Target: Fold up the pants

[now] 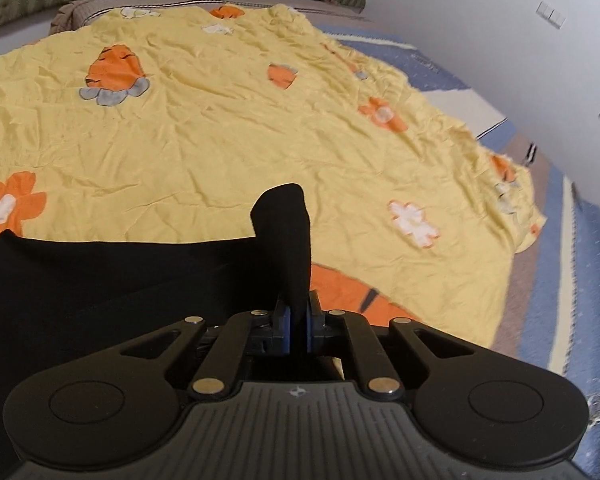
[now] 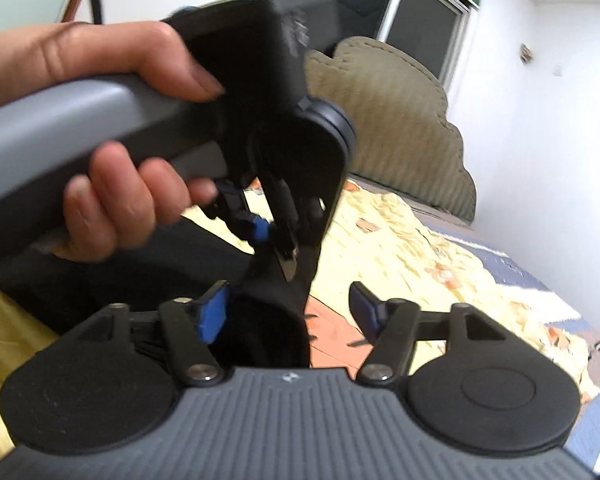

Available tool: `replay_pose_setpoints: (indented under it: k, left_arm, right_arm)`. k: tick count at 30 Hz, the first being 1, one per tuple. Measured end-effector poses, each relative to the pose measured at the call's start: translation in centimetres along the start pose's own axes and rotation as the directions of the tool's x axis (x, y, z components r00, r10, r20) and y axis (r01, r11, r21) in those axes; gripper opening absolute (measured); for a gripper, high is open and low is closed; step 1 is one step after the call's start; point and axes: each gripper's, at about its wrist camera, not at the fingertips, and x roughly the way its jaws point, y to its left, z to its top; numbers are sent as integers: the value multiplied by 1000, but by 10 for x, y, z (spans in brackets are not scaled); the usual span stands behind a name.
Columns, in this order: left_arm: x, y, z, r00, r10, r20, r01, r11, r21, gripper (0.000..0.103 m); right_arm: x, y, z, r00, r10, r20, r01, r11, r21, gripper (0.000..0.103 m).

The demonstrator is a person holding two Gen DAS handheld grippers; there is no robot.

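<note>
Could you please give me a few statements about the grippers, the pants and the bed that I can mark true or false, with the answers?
1. The left gripper is shut on a fold of the black pants. True.
2. The right gripper is clamped tight on the pants. False: its blue pads stand apart, with dark cloth between them but not pinched.
3. The pants lie on a yellow sheet with orange flowers. True.
4. The sheet is plain white. False: it is yellow with orange and white flowers.
5. A hand holding the left gripper's handle shows in the right wrist view. True.
</note>
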Motion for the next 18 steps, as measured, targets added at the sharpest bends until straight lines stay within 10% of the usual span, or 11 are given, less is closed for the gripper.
replay_pose_setpoints:
  k: [10,18]
  left_arm:
    - [-10,12,2,997,-73,9,74,995,-66,7]
    - [-1,23,1,996,-73,-43,68,992,-104,10]
  right_arm:
    - [31,0,3,998,-2,-67,12,990,143,76]
    - [49,0,3,998,19,-65,-10,992,128,21]
